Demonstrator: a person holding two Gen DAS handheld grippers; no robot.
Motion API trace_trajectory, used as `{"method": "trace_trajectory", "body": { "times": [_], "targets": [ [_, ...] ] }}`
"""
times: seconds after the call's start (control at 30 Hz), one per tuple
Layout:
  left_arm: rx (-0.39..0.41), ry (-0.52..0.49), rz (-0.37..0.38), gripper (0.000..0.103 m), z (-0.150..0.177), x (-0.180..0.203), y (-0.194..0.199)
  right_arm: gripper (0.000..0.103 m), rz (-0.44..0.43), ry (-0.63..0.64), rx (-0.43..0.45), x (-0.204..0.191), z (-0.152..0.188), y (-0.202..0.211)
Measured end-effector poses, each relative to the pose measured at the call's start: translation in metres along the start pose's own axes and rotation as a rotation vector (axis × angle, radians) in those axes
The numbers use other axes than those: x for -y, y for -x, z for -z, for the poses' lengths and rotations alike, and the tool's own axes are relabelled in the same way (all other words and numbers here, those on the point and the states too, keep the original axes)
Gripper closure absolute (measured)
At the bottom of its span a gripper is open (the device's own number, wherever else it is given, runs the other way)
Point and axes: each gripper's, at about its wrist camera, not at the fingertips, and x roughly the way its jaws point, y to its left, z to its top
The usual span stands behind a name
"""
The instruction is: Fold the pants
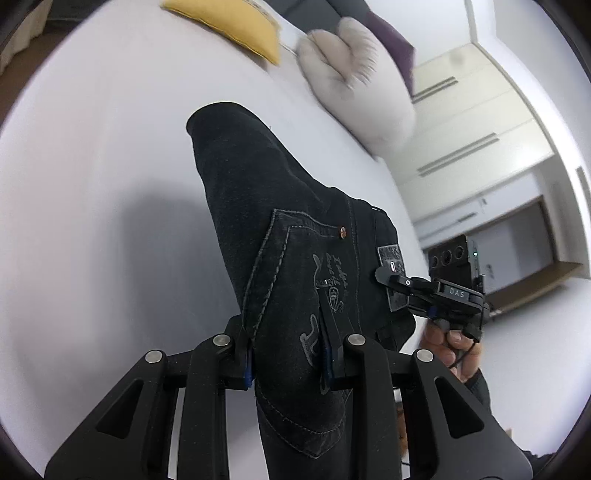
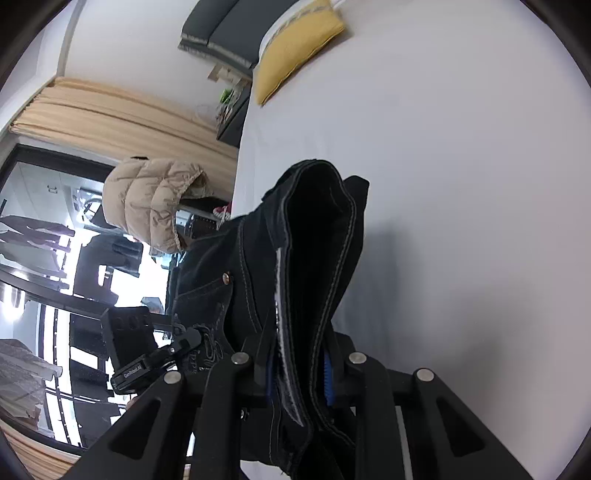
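1. Two grippers are both clamped on one pair of dark pants, which is lifted above a white bed.
2. From the left wrist camera, the left gripper has its fingers pressed together on the denim at the back pocket, with the stitched seam and embroidered design running between the blue pads.
3. Beyond the pocket the fabric stretches away from the camera and ends in a rounded fold over the bedsheet; whether that far end touches the sheet cannot be told.
4. Farther right in that view, the right gripper bites the waistband beside a grey patch, and the person's right hand wraps its handle below.
5. From the right wrist camera, the right gripper is shut on a thick bundle of waistband layers, white lining showing along one edge.
6. Above the fingers the pants open into a dark hollow, then droop toward the left.
7. There the left gripper grips the cloth near a copper rivet.
8. A yellow cushion lies at the head of the bed, beside a fluffy white pillow.
9. A beige puffer jacket hangs past the bed's edge, in front of a dark window.
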Motion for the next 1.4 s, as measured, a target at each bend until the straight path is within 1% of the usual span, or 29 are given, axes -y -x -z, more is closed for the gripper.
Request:
{"method": "trace_trajectory", "body": {
  "times": [0.13, 0.17, 0.23, 0.27, 0.33, 0.37, 0.4, 0.43, 0.47, 0.5, 0.53, 0.57, 0.63, 0.67, 0.7, 0.73, 0.77, 0.8, 0.83, 0.87, 0.9, 0.93, 0.97, 1.0, 1.03, 1.1, 1.17, 1.27, 1.4],
  "targets": [
    [-0.009, 0.023, -0.041, 0.079, -0.006, -0.001, -0.001, 0.081, -0.003, -0.011, -0.028, 0.0, -0.028, -0.045],
    [-0.015, 0.031, -0.051, 0.079, -0.005, 0.001, -0.008, 0.081, -0.004, -0.026, -0.035, 0.005, -0.034, -0.056],
    [-0.036, 0.05, -0.066, 0.078, -0.003, -0.013, -0.016, 0.081, 0.01, -0.058, -0.049, 0.021, -0.041, -0.074],
    [-0.049, 0.06, -0.075, 0.077, 0.004, -0.019, -0.039, 0.081, 0.019, -0.077, -0.056, 0.028, -0.041, -0.081],
    [-0.059, 0.078, -0.111, 0.069, 0.01, -0.036, -0.058, 0.076, 0.048, -0.119, -0.074, 0.049, -0.037, -0.093],
    [-0.054, 0.089, -0.104, 0.066, 0.014, -0.041, -0.061, 0.074, 0.033, -0.151, -0.069, 0.062, -0.033, -0.095],
    [-0.026, 0.109, -0.073, 0.065, 0.018, -0.048, -0.057, 0.071, -0.008, -0.175, -0.051, 0.07, -0.03, -0.094],
    [-0.014, 0.114, -0.068, 0.065, 0.02, -0.049, -0.055, 0.068, -0.044, -0.188, -0.033, 0.074, -0.025, -0.09],
    [-0.002, 0.117, -0.078, 0.065, 0.018, -0.047, -0.052, 0.062, -0.044, -0.183, -0.019, 0.074, -0.019, -0.085],
    [0.02, 0.102, -0.111, 0.065, 0.018, -0.045, -0.045, 0.053, -0.022, -0.166, 0.001, 0.07, -0.015, -0.078],
    [0.043, 0.082, -0.141, 0.065, 0.018, -0.04, -0.041, 0.05, 0.03, -0.127, 0.037, 0.061, -0.008, -0.066],
    [0.078, 0.054, -0.182, 0.063, 0.021, -0.033, -0.028, 0.044, 0.068, -0.091, 0.066, 0.052, -0.004, -0.059],
    [0.181, -0.038, -0.291, 0.054, 0.033, -0.005, 0.002, 0.044, 0.13, -0.006, 0.139, 0.028, 0.01, -0.038],
    [0.273, -0.118, -0.385, 0.046, 0.045, 0.019, 0.022, 0.044, 0.153, 0.037, 0.182, 0.013, 0.021, -0.025],
    [0.335, -0.166, -0.44, 0.033, 0.058, 0.044, 0.029, 0.042, 0.18, 0.075, 0.221, 0.002, 0.03, -0.014],
    [0.426, -0.221, -0.517, 0.025, 0.076, 0.071, 0.045, 0.04, 0.228, 0.138, 0.279, -0.018, 0.044, 0.0],
    [0.478, -0.249, -0.557, 0.011, 0.094, 0.094, 0.049, 0.035, 0.266, 0.186, 0.325, -0.033, 0.053, 0.009],
    [0.567, -0.301, -0.607, 0.001, 0.111, 0.115, 0.067, 0.031, 0.3, 0.232, 0.374, -0.048, 0.063, 0.019],
    [0.641, -0.35, -0.637, 0.0, 0.126, 0.134, 0.082, 0.029, 0.321, 0.282, 0.43, -0.064, 0.074, 0.032],
    [0.7, -0.389, -0.659, 0.0, 0.139, 0.149, 0.092, 0.023, 0.326, 0.329, 0.487, -0.081, 0.084, 0.045],
    [0.78, -0.443, -0.711, 0.0, 0.159, 0.169, 0.106, 0.015, 0.332, 0.37, 0.542, -0.098, 0.093, 0.056],
    [0.823, -0.469, -0.752, 0.0, 0.172, 0.183, 0.114, 0.01, 0.344, 0.42, 0.615, -0.117, 0.108, 0.072],
    [0.845, -0.48, -0.772, 0.0, 0.181, 0.189, 0.126, 0.001, 0.348, 0.456, 0.669, -0.133, 0.114, 0.08],
    [0.874, -0.486, -0.795, 0.0, 0.194, 0.202, 0.137, 0.0, 0.352, 0.49, 0.725, -0.148, 0.122, 0.091],
    [0.88, -0.483, -0.802, 0.0, 0.201, 0.206, 0.146, 0.0, 0.359, 0.533, 0.802, -0.164, 0.137, 0.105],
    [0.856, -0.444, -0.838, 0.0, 0.214, 0.221, 0.159, 0.0, 0.395, 0.579, 0.895, -0.187, 0.152, 0.121],
    [0.836, -0.446, -0.838, 0.0, 0.223, 0.235, 0.176, 0.0, 0.443, 0.628, 0.97, -0.209, 0.173, 0.136],
    [0.873, -0.455, -0.836, 0.0, 0.25, 0.258, 0.205, 0.0, 0.464, 0.71, 1.002, -0.234, 0.198, 0.157],
    [0.867, -0.446, -0.817, 0.0, 0.279, 0.285, 0.249, 0.0, 0.424, 0.713, 0.973, -0.251, 0.217, 0.175]
  ]
}}
